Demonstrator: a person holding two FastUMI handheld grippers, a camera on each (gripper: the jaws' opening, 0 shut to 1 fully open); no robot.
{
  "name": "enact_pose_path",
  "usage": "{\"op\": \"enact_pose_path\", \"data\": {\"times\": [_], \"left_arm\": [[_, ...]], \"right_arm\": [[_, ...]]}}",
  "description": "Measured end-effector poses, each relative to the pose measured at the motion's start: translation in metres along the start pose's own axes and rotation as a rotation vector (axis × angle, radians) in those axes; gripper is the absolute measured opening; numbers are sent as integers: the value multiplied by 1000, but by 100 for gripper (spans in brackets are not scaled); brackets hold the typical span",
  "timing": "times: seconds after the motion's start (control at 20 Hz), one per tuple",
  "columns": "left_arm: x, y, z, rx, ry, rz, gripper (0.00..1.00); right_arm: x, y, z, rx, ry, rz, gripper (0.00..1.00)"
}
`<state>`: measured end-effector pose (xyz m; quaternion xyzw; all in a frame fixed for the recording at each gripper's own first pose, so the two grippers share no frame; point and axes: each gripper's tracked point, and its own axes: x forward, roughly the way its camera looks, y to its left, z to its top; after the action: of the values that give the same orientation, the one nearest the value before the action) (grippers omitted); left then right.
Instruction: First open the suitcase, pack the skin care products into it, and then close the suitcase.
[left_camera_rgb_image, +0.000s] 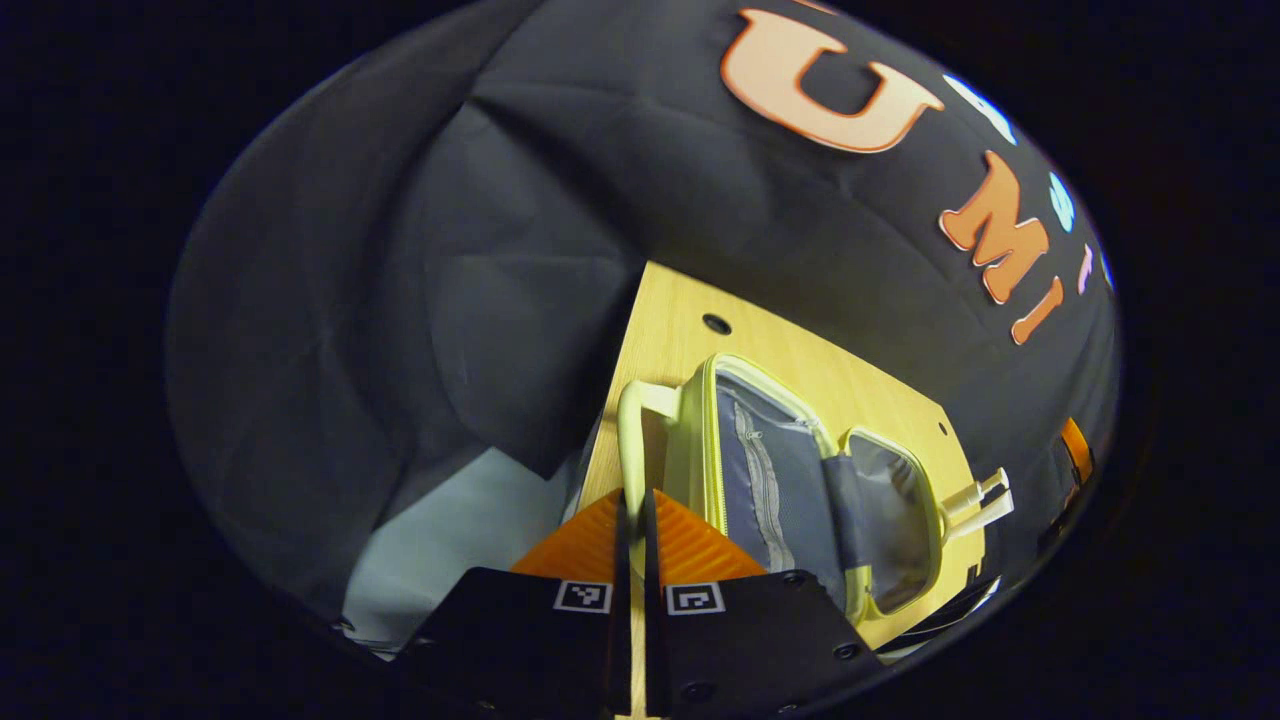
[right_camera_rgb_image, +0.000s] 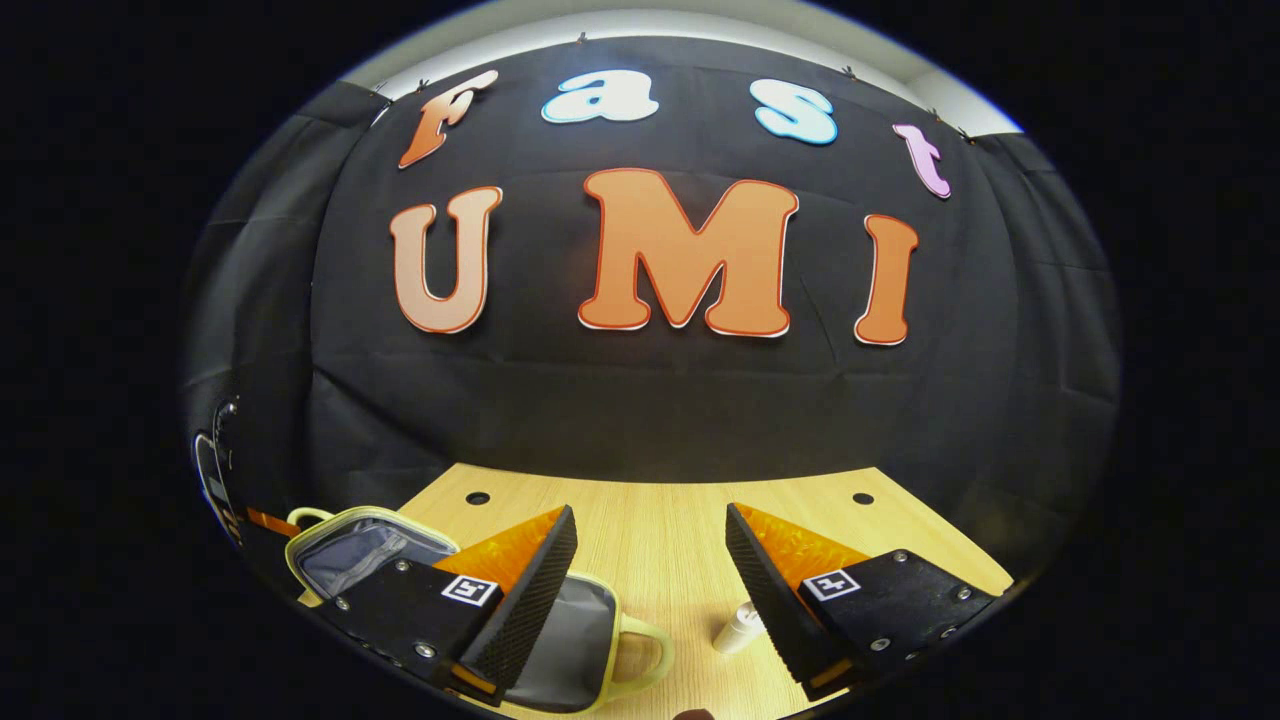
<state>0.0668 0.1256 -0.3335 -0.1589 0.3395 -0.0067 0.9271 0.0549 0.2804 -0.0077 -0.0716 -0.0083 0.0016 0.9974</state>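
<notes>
The pale yellow suitcase (left_camera_rgb_image: 780, 480) lies open on the wooden table (left_camera_rgb_image: 800, 360), both grey-lined halves facing up. My left gripper (left_camera_rgb_image: 632, 505) is shut on the suitcase's looped handle (left_camera_rgb_image: 628, 430) at the table's edge. In the right gripper view the open suitcase (right_camera_rgb_image: 570, 640) sits at the lower left, partly behind my left finger. My right gripper (right_camera_rgb_image: 650, 510) is open wide above bare tabletop. A small white skin care bottle (right_camera_rgb_image: 740, 628) lies on its side by the inner face of the right finger, close to the suitcase's near handle (right_camera_rgb_image: 645, 650).
The table (right_camera_rgb_image: 650, 570) has small round holes (right_camera_rgb_image: 477, 497) near its back corners and ends at the black cloth wall. Pale floor (left_camera_rgb_image: 450, 540) shows beyond the table's edge in the left gripper view.
</notes>
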Motion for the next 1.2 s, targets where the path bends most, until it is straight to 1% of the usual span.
{"op": "enact_pose_path", "data": {"times": [0.1,0.2,0.25,0.3,0.35,0.4,0.45,0.5,0.55,0.6,0.7,0.8,0.9,0.95,1.05,1.2], "left_arm": [[2,3,-8,-33,20,-14,6],[4,3,-17,-75,55,3,7],[5,3,-13,-85,39,3,8],[4,3,-9,-71,31,12,11],[4,8,-13,-51,29,29,23],[6,11,-13,-27,32,46,23],[4,16,-12,6,26,87,27],[3,18,-4,59,-4,131,31],[-2,20,8,115,-48,170,39],[-9,16,22,158,-95,193,40],[-23,-9,50,232,-184,246,100],[-42,-51,71,293,-259,264,98],[-65,-104,88,341,-350,244,98],[-69,-134,95,365,-395,225,98],[-69,-204,96,393,-464,137,98],[-59,-297,87,445,-514,79,98]], "right_arm": [[1,-2,-7,-4,15,-12,95],[2,-6,-12,-1,24,-22,95],[1,-8,-15,3,31,-26,95],[1,-12,-17,4,37,-30,95],[1,-17,-19,4,43,-34,95],[1,-22,-20,6,46,-36,95],[1,-28,-19,7,43,-38,95],[1,-36,-18,6,43,-47,95],[0,-46,-17,5,42,-56,95],[-1,-56,-16,6,43,-65,95],[-1,-77,-14,8,49,-75,95],[-1,-97,-12,6,52,-77,95],[-2,-120,-9,-3,47,-83,95],[-1,-132,-10,-13,46,-89,95],[-1,-157,-15,-36,45,-100,95],[0,-190,-35,-48,72,-108,95]]}}
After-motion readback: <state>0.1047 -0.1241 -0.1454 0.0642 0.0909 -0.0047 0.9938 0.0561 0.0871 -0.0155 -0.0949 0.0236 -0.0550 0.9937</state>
